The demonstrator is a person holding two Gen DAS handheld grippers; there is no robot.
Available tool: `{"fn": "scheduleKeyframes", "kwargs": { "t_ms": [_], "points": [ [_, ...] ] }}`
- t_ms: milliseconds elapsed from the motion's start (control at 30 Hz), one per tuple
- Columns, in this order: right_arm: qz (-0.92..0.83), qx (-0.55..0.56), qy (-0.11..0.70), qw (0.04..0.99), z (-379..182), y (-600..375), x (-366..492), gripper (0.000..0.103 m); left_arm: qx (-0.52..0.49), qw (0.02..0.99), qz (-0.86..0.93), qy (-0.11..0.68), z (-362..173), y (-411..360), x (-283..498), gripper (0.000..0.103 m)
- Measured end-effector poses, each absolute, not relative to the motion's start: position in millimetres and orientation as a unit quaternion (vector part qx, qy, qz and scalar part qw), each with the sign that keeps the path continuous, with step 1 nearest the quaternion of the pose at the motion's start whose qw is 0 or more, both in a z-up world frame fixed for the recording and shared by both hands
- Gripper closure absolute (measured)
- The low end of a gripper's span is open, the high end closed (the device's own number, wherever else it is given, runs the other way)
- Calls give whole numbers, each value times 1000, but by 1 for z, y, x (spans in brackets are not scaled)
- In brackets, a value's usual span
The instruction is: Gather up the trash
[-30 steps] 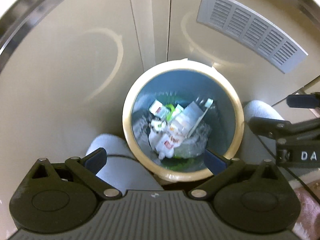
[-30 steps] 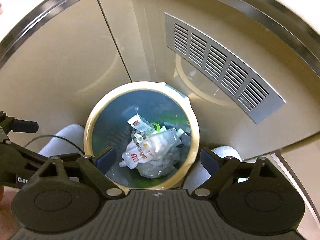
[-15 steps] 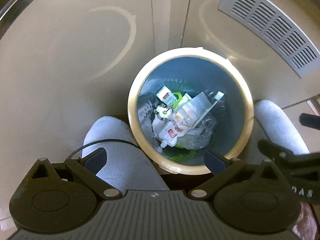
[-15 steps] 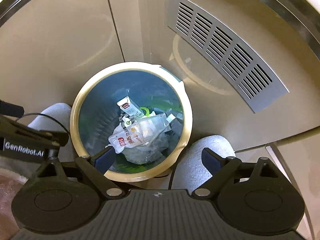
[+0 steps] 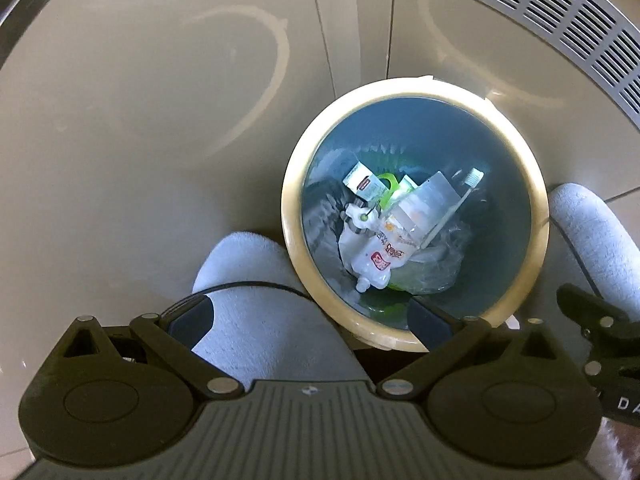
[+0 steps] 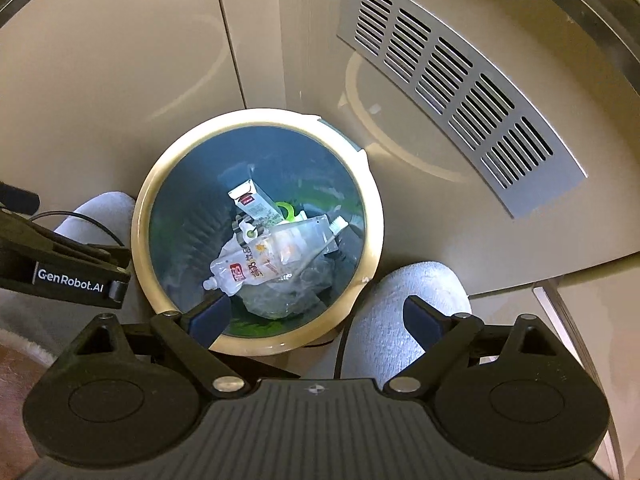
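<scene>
Bin point(image 5: 292, 240): round, cream rim, blue interior.
Contents: white spouted pouch point(image 6: 256, 264), crinkled clear plastic point(image 6: 288, 296).
Left tongs point(image 5: 310, 320): apart, empty.
Right tongs point(image 6: 316, 316): apart, empty.
Far right: slotted metal vent point(image 6: 452, 76).

glossy plastic bin point(image 5: 412, 90) (cream rim), matt metal vent point(image 6: 452, 76)

Each claw is matte black: a ribbed central plate, two round housings, angled link arms with silver screws, and dark blue pads point(image 5: 191, 322) on the fingers. White "GenRobot.AI" lettering marks the left claw point(image 6: 68, 282). A thin black cable point(image 5: 248, 286) crosses grey fleecy slippers point(image 6: 404, 316).
</scene>
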State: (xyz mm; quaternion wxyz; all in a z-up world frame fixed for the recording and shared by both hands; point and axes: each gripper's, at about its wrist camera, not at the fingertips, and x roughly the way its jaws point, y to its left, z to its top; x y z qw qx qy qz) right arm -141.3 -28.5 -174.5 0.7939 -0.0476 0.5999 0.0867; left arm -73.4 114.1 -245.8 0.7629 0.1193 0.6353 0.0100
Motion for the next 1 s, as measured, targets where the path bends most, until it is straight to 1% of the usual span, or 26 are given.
{"fn": "scheduleKeyframes", "kwargs": {
  "t_ms": [1000],
  "points": [
    [88,-47,601,793,-177,-28,-141,9,115,763,7,636,-247,114,-74,0]
  ]
}}
